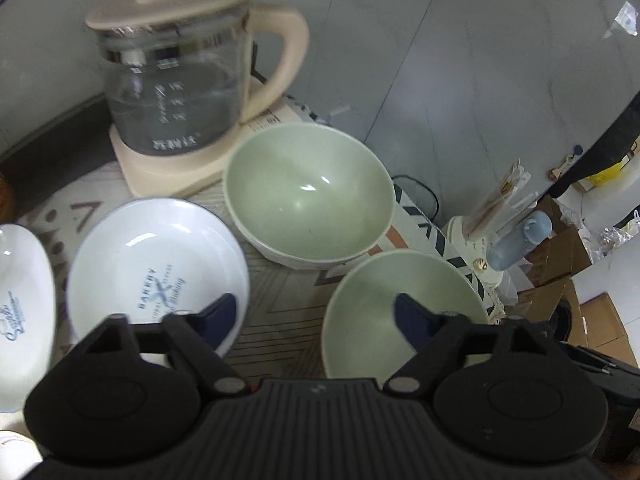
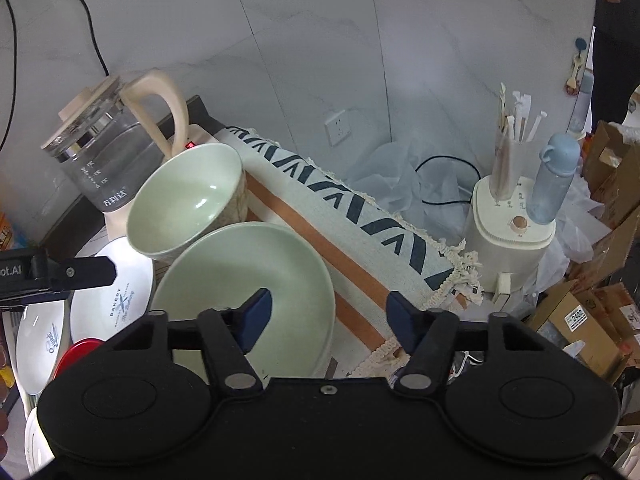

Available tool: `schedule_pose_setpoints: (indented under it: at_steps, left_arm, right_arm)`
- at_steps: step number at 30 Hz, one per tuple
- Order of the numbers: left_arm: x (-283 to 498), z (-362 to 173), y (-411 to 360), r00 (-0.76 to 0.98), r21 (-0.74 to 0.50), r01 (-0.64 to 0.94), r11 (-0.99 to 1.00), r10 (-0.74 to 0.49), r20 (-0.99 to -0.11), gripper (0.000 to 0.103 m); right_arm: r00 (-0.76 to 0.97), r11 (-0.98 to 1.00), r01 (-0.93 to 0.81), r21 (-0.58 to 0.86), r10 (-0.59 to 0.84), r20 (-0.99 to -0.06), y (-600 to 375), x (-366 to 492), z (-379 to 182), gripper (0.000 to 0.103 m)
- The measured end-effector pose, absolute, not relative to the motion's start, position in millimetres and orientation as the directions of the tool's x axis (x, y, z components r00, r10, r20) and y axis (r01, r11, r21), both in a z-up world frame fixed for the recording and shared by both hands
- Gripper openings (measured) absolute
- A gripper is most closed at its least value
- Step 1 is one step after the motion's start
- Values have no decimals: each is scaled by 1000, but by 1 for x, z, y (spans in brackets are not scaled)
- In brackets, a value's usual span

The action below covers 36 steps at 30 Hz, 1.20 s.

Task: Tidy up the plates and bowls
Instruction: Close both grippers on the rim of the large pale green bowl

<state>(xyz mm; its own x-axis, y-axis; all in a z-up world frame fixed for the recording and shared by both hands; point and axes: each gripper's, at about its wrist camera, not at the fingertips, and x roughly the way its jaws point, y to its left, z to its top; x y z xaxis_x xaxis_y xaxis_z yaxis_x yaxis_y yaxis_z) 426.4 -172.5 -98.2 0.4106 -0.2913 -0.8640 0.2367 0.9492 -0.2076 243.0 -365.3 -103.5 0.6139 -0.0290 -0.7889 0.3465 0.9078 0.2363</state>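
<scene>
- The left gripper (image 1: 316,316) has its blue-padded fingers (image 1: 222,318) spread wide, gripping nothing; one pad hangs over a white plate and the other over a green bowl.
- Under the right-hand pad of that pair sits the near green bowl (image 1: 372,300), empty and upright on the patterned cloth of the bench (image 1: 280,320).
- Under the left-hand pad lies the white plate (image 1: 152,264) with blue "BAKERY" lettering; a second white plate (image 1: 20,300) lies just beside it, further left.
- Ahead of the fingers, between the plate and the near bowl, stands the far green bowl (image 1: 308,196), also empty.
- Beyond it a glass kettle (image 1: 176,80) with a cream lid and handle rests on its cream base.
- The right gripper (image 2: 328,316) is likewise open wide and empty; its left pad (image 2: 256,316) hovers over the near green bowl's inside, its right pad past the rim, over the cloth.
- To its left, the left gripper's black finger is over the lettered plate.
- Off to the right, well apart, a cream appliance (image 2: 512,236) carries a blue bottle (image 2: 554,180) and a cup of wrapped chopsticks (image 2: 512,152).
</scene>
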Motion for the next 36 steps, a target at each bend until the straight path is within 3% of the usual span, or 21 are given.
schedule_pose_setpoints:
  at_steps: [5, 12, 17, 20, 36]
  left_arm:
    - [438, -117, -183, 337, -220, 204, 954, -280, -899, 53]
    - [442, -143, -186, 274, -220, 154, 963, -256, -927, 29]
    - [440, -153, -188, 237, -245, 142, 959, -273, -932, 11]
    - [436, -151, -189, 255, -238, 136, 962, -266, -929, 11]
    - [416, -99, -174, 408, -277, 69, 958, -281, -869, 11]
  right_arm:
    - [586, 900, 334, 281, 35, -809, -375, 251, -116, 40]
    - [542, 908, 298, 294, 93, -835, -375, 261, -132, 34]
    - [496, 914, 279, 293, 124, -859, -373, 266, -146, 23]
    - [497, 915, 256, 311, 151, -855, -372, 264, -147, 15]
    - [585, 943, 142, 300, 164, -794, -375, 266, -108, 16]
